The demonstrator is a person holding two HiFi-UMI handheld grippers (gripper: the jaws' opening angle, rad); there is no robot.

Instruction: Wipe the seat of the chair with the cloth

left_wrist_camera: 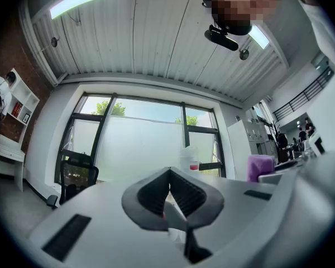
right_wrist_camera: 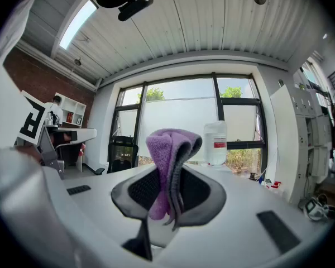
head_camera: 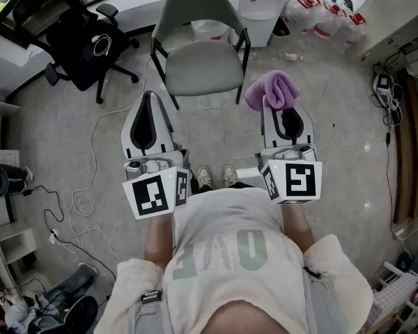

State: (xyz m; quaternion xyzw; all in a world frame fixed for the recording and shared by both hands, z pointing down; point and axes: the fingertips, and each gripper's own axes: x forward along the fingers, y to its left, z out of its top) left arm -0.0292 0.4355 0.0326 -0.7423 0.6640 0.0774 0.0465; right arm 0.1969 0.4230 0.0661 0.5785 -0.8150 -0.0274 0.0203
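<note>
Straight ahead of my left gripper (head_camera: 148,97) the floor (head_camera: 216,127) lies bare up to the chair (head_camera: 198,51). Its seat (head_camera: 203,74) is open from above. The backrest (head_camera: 195,2) closes the far side and black frame tubes (head_camera: 246,44) bound both flanks. My right gripper (head_camera: 277,111) has bare floor ahead too, though the cloth (head_camera: 273,92) pinched in it overhangs its tips. Out to the left of my left gripper, an office chair (head_camera: 76,40) and a loose cable (head_camera: 90,152) clutter the floor. Water bottles (head_camera: 320,16) stand well ahead and right of my right gripper.
</note>
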